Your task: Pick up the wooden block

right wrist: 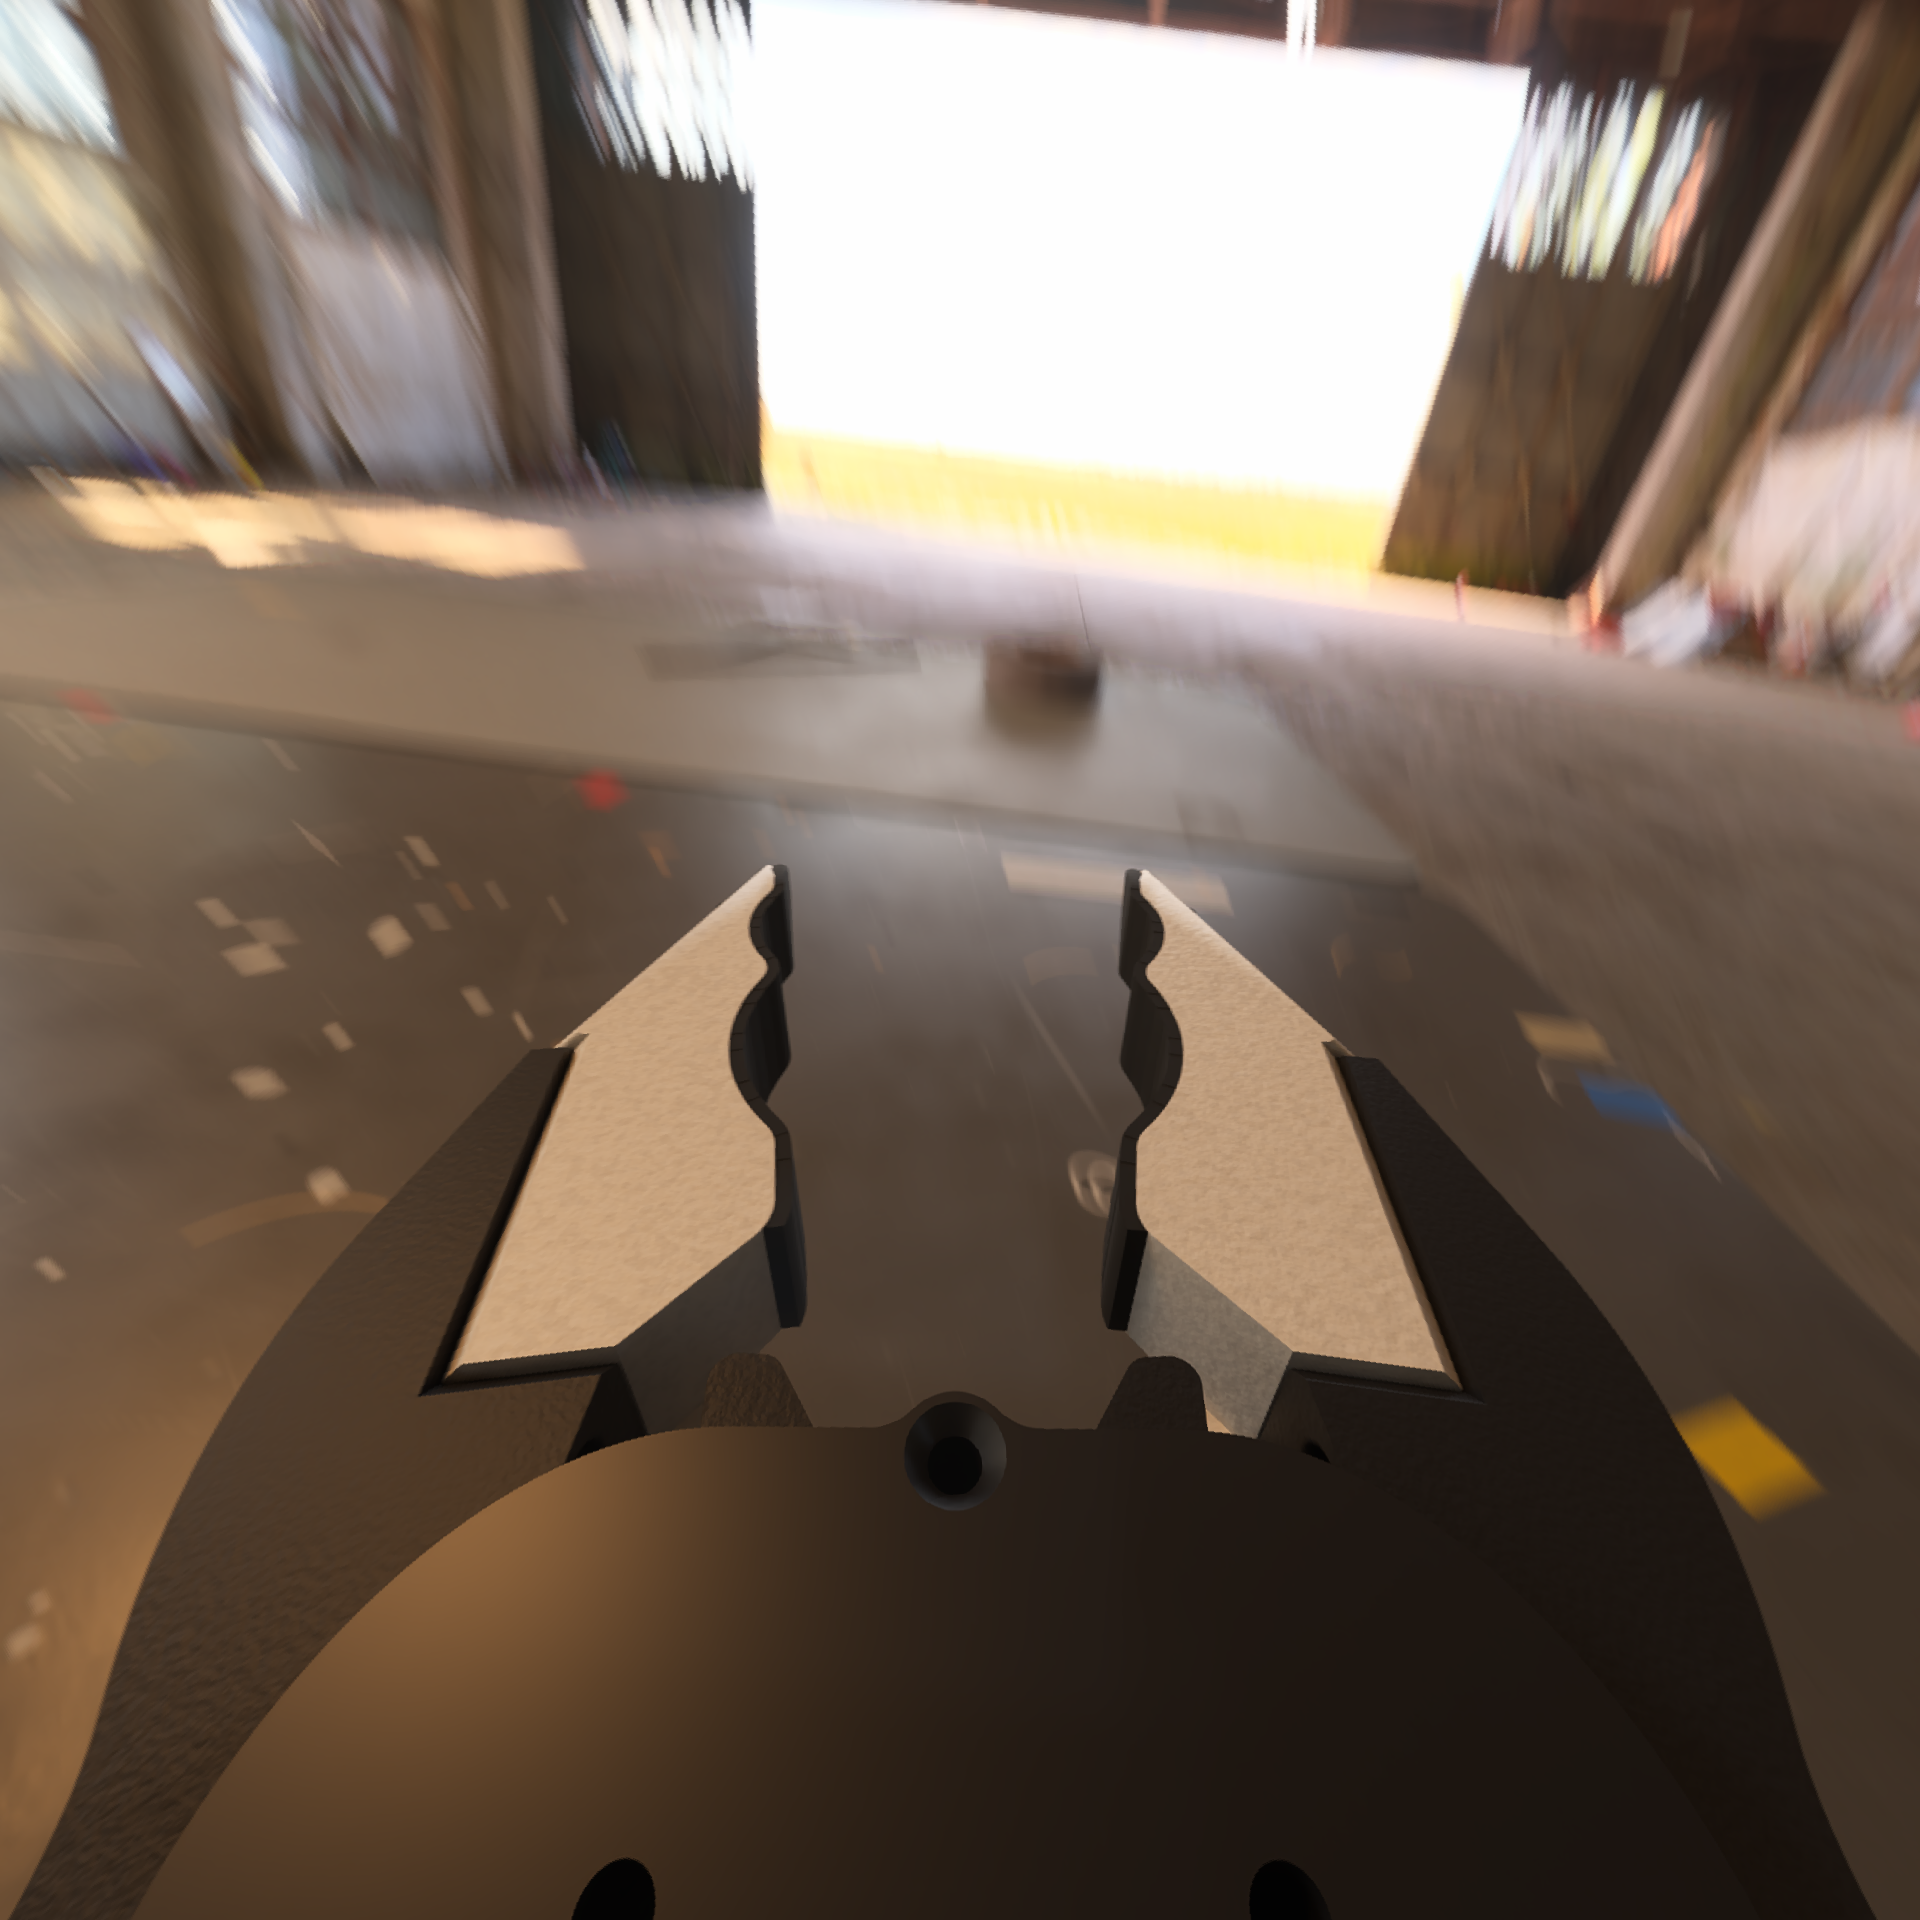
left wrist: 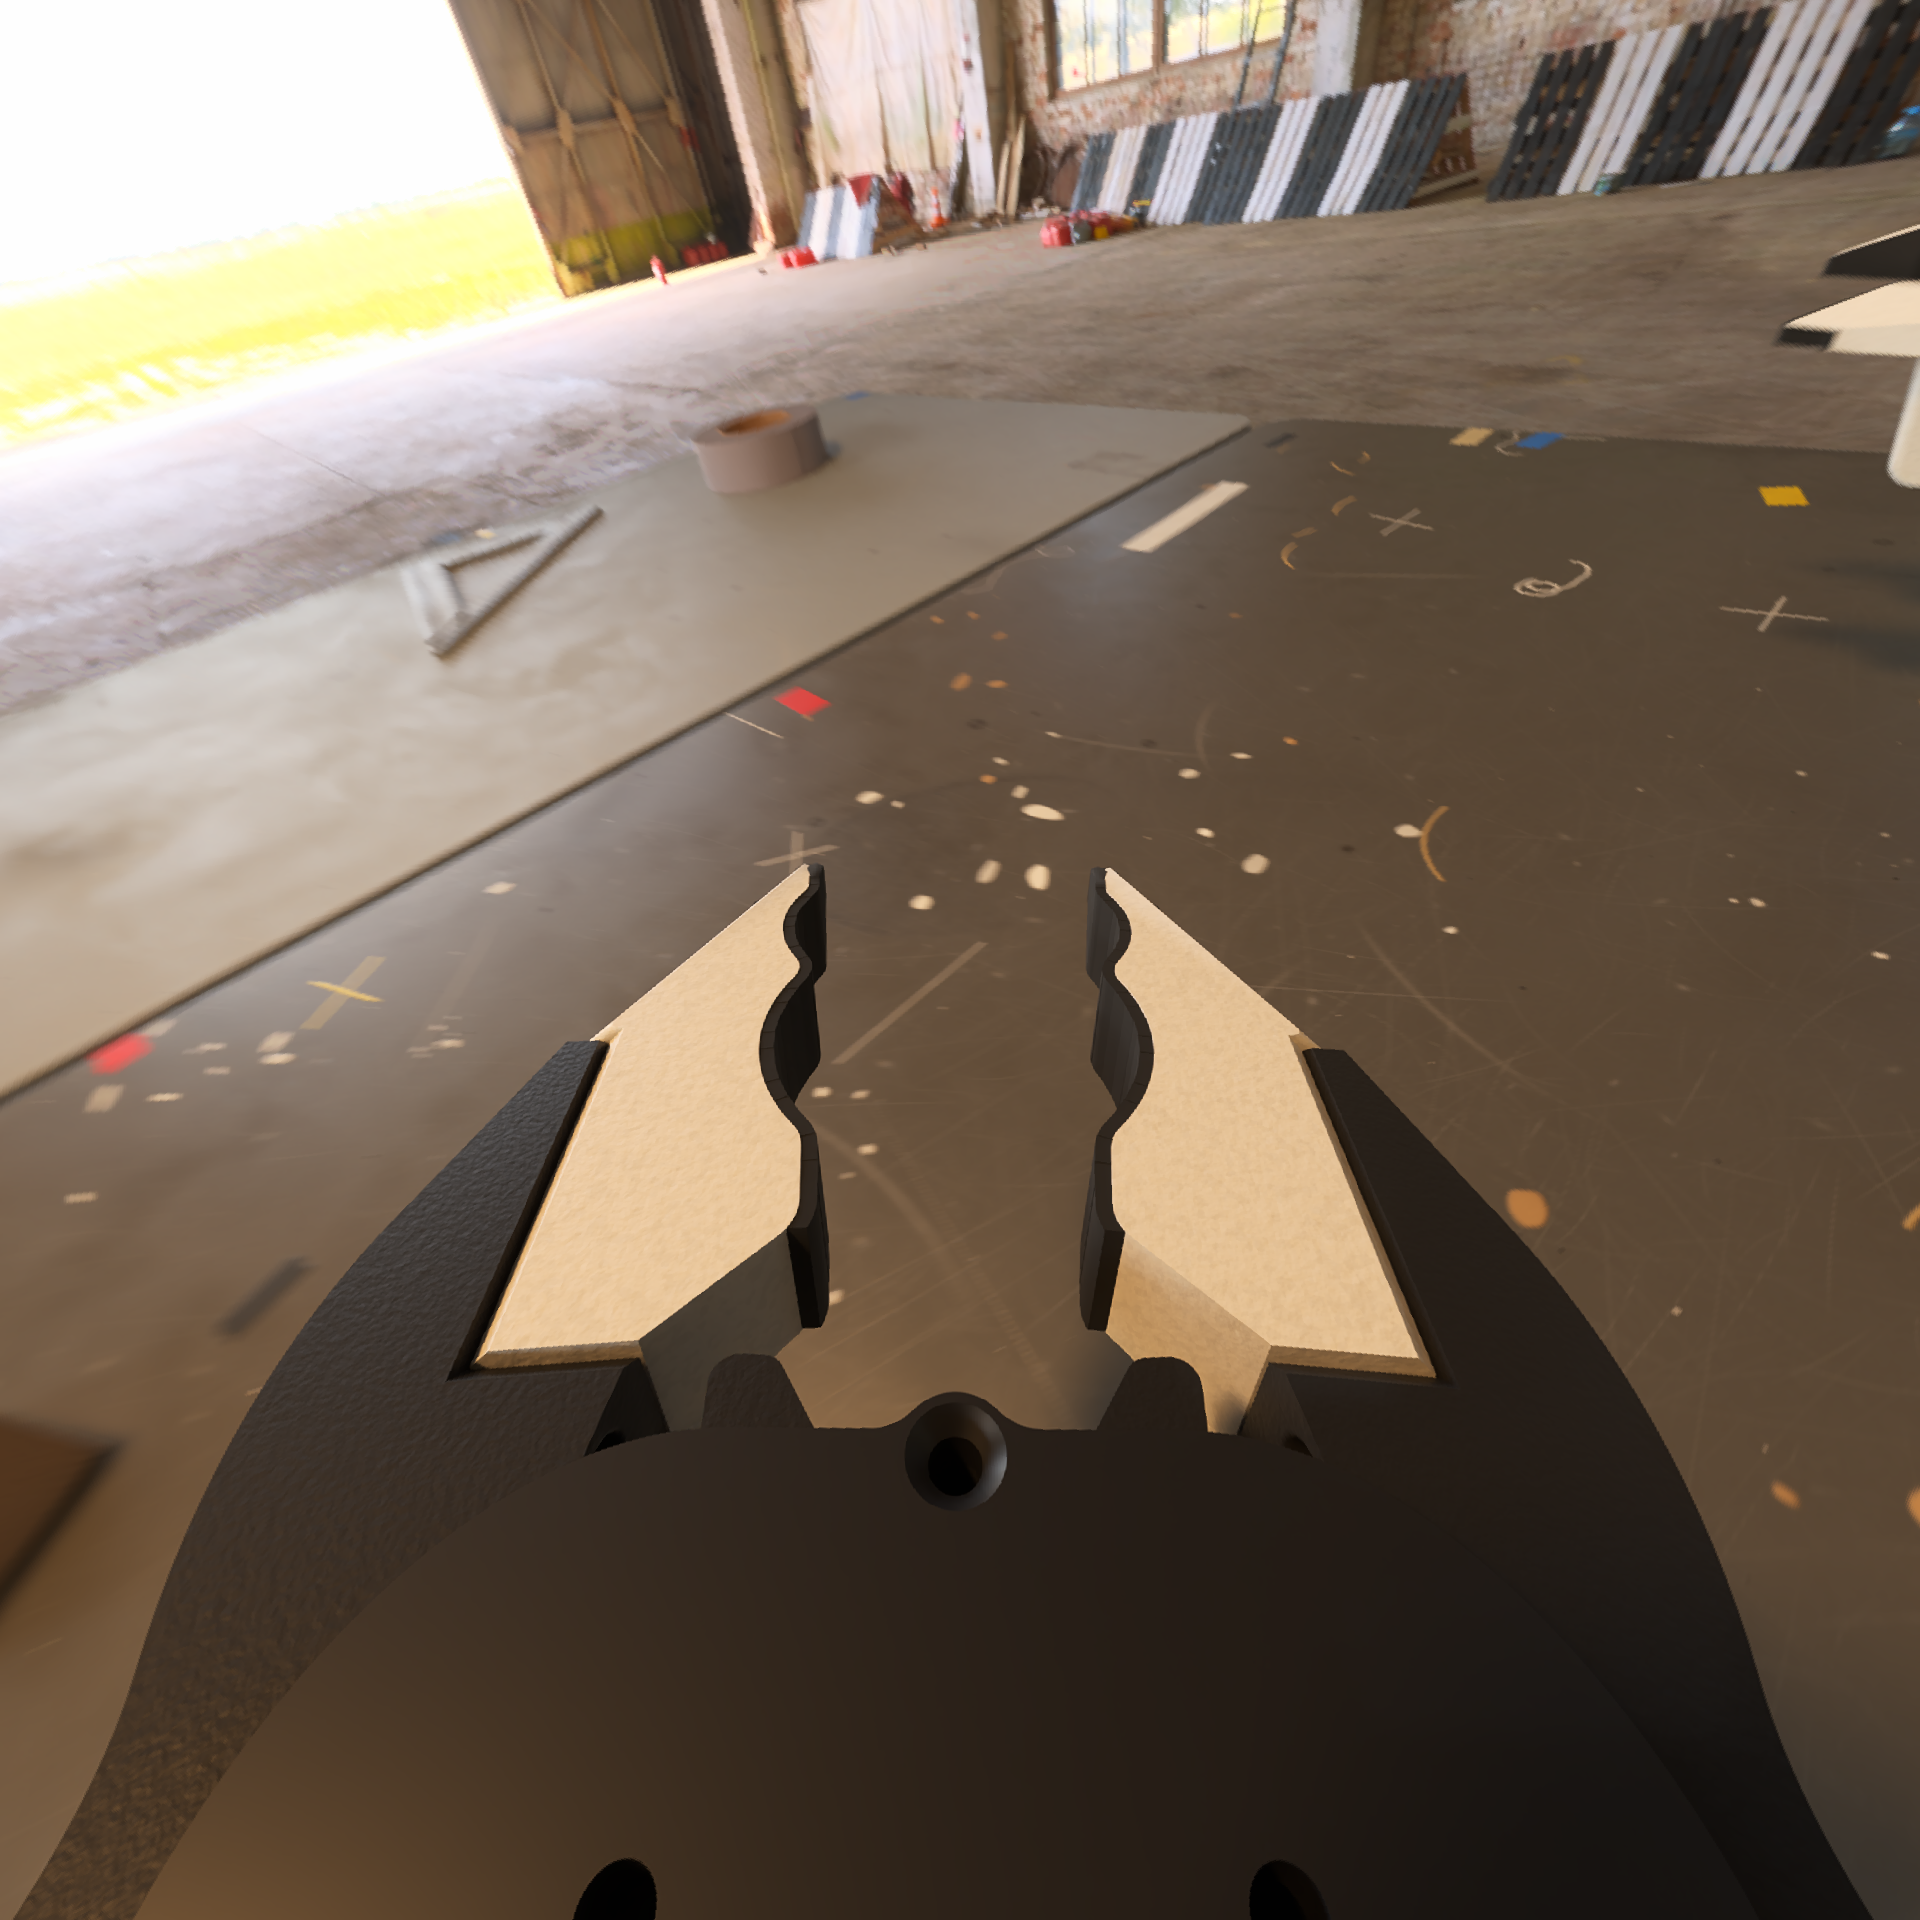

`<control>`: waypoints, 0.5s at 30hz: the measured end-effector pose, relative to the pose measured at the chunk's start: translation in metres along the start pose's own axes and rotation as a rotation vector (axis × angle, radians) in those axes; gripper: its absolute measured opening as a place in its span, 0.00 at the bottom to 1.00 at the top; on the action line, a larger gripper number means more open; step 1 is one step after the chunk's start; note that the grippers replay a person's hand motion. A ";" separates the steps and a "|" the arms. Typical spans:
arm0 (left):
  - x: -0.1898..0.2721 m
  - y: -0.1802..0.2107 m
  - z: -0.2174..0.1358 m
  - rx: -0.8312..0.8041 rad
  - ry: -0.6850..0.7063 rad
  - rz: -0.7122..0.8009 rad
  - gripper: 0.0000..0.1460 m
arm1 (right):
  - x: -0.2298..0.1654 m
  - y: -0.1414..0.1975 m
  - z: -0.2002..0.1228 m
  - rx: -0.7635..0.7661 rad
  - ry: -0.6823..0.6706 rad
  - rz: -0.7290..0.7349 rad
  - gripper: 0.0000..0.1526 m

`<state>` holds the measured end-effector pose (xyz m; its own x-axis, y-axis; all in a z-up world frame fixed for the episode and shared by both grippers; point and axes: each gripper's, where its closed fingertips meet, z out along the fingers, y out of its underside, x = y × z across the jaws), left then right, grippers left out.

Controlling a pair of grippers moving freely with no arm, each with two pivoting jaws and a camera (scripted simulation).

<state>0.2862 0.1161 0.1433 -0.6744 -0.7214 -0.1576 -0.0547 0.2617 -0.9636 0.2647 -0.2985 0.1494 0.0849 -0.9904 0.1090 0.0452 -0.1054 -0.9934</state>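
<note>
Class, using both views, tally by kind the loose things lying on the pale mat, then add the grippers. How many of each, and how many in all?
Tape roll on the pale mat: 1
Grey folded ruler, set in a triangle on the mat: 1
Grippers: 2, the left gripper and the right gripper, both open
Total: 4

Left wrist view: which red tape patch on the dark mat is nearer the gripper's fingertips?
The red patch ahead of the left gripper, just short of the mat's edge by the beige board. The other red patch lies far off to the left side.
</note>
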 end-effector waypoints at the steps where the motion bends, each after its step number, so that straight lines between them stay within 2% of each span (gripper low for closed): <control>1: -0.013 -0.008 -0.013 0.009 -0.015 0.013 0.35 | -0.008 -0.019 -0.004 0.138 -0.038 0.009 0.45; 4: -0.069 -0.018 -0.047 -0.095 -0.090 0.134 0.32 | -0.044 -0.060 -0.019 0.471 -0.190 0.026 0.59; 6: -0.116 -0.011 -0.061 -0.267 -0.136 0.199 0.30 | -0.072 -0.070 -0.024 0.569 -0.294 0.035 0.66; 9: -0.186 0.011 -0.064 -0.543 -0.168 0.196 0.32 | -0.115 -0.075 -0.026 0.667 -0.492 0.106 0.71; 12: -0.239 0.058 -0.065 -0.909 -0.133 0.109 0.35 | -0.145 -0.071 -0.020 0.717 -0.655 0.300 0.71; 15: -0.270 0.097 -0.059 -1.101 -0.057 0.057 0.44 | -0.164 -0.057 -0.009 0.690 -0.777 0.516 0.68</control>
<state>0.4196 0.3743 0.1055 -0.6638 -0.7108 -0.2326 -0.6692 0.7034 -0.2395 0.2393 -0.1310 0.1881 0.8290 -0.5545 -0.0730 0.3398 0.6031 -0.7217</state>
